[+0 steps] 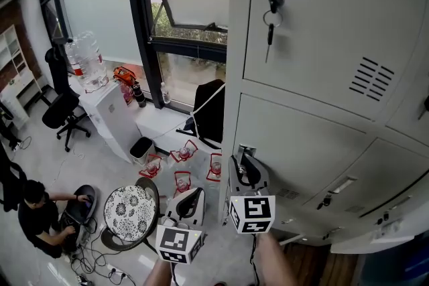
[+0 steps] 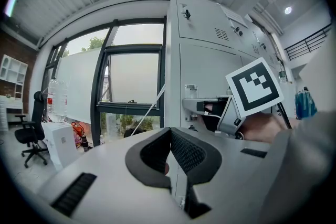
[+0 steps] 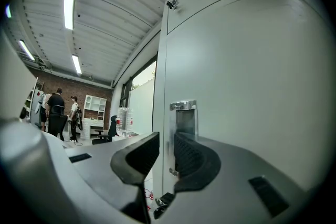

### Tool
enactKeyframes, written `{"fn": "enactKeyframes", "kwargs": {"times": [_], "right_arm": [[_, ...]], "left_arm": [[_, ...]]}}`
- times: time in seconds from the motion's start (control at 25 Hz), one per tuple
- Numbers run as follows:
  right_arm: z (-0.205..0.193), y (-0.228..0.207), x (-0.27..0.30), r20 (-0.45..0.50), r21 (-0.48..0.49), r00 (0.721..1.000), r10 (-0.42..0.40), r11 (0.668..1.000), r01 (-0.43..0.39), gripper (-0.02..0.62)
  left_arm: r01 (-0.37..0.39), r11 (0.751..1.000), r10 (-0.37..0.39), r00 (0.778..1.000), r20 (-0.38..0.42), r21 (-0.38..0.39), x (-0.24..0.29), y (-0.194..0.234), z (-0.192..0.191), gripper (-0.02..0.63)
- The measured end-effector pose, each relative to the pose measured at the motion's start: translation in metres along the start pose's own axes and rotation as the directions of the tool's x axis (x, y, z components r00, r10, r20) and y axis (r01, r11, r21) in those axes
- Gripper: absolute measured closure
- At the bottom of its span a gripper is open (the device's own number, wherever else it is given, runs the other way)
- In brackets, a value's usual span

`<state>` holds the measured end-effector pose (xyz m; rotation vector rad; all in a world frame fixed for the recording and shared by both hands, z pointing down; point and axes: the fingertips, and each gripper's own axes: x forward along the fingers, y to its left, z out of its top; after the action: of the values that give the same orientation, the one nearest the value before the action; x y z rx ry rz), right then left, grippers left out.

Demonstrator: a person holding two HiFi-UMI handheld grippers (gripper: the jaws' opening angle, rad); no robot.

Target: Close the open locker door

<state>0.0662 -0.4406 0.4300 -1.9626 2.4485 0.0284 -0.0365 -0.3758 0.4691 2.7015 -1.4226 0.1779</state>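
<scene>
While the left gripper [image 2: 169,131] rests closed, the right gripper [image 3: 166,137] clamps the locker door [image 3: 252,86].

Head view looks down; both gripper views closely face lockers [image 1: 308,43].

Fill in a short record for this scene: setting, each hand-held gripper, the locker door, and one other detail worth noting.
Setting: grey lockers beside a window
Right hand-held gripper: jaws closed on the left edge of the locker door, just below its recessed handle
Left hand-held gripper: jaws shut, nothing between them, held clear of the lockers
Door opening: how far open cannot be told from these views
Other detail: a key hangs in the upper locker's lock
</scene>
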Motion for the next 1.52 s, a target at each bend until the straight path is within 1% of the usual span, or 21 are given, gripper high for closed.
{"fn": "enactKeyframes", "kwargs": {"times": [0.16, 0.28, 0.52, 0.68, 0.72, 1.0, 1.52], "right_arm": [[-0.001, 0.001, 0.0, 0.001, -0.001, 1.0, -0.001, 1.0, 0.001, 0.502], [-0.001, 0.003, 0.0, -0.003, 0.001, 1.0, 0.014, 1.0, -0.014, 0.502], [-0.001, 0.011, -0.004, -0.011, 0.0, 0.999, 0.046, 0.999, -0.046, 0.474], [-0.005, 0.007, -0.011, -0.014, 0.026, 0.999, 0.047, 0.999, -0.046, 0.405], [-0.007, 0.005, -0.013, -0.02, 0.031, 0.999, 0.048, 0.998, -0.047, 0.413], [-0.01, -0.001, -0.027, -0.042, 0.036, 0.998, 0.047, 0.998, -0.046, 0.383], [0.01, 0.005, -0.068, -0.032, -0.003, 0.998, 0.051, 0.999, -0.051, 0.383]], "left_arm": [[-0.004, 1.0, 0.004, 1.0, 0.001, 0.0, -0.003, 0.0, 0.001, 0.584], [-0.006, 1.0, 0.006, 1.0, 0.005, 0.004, -0.006, -0.001, 0.004, 0.584], [-0.011, 1.0, 0.011, 1.0, 0.019, 0.013, -0.013, 0.0, 0.012, 0.584], [-0.014, 1.0, 0.014, 1.0, 0.023, 0.01, -0.017, 0.0, 0.013, 0.584], [-0.013, 1.0, 0.013, 1.0, 0.024, 0.009, -0.018, -0.001, 0.013, 0.584], [0.007, 1.0, -0.007, 0.999, 0.035, 0.01, -0.022, -0.013, 0.016, 0.584], [0.036, 0.999, -0.038, 0.997, 0.064, 0.03, -0.042, -0.037, 0.032, 0.584]]}}
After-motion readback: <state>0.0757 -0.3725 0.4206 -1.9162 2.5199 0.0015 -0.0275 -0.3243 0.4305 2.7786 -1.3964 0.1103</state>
